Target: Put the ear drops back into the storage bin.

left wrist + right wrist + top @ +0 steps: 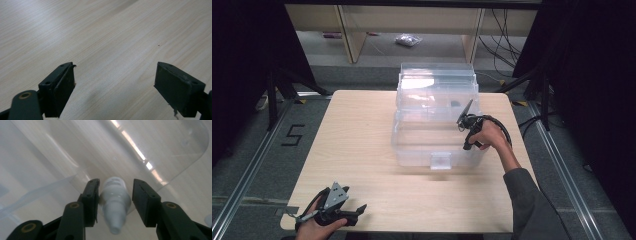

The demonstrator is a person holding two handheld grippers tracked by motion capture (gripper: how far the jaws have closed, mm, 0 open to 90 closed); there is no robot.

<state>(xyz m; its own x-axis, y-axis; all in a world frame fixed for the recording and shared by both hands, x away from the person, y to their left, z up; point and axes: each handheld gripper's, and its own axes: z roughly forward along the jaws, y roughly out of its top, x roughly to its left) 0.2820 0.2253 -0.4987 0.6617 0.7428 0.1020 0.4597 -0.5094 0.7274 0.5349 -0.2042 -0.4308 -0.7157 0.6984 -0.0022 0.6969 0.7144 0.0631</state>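
From the high view, the right gripper (463,118) is held over the open clear plastic box (437,120), tipped down past its right wall, apparently so that what it carries can be let go inside. The left gripper (354,212) is parked low at the near edge of the table (362,145), well apart from the box; it seems to be kept out of the way while the other hand works.

In the left gripper view, the jaws are spread wide, with nothing between them and bare wood beyond.

In the right gripper view, a small white bottle (115,202) is seen between the jaws, its nozzle end pointing back toward the camera and its flat base toward the box floor beyond. The left pad (93,202) lies against the bottle; a narrow gap is visible at the right pad (142,202), so the jaws are parted and the hold is judged to be loosening. The bottle is blurred, plain white, with a ribbed narrower neck; a faint label is seen on its base.
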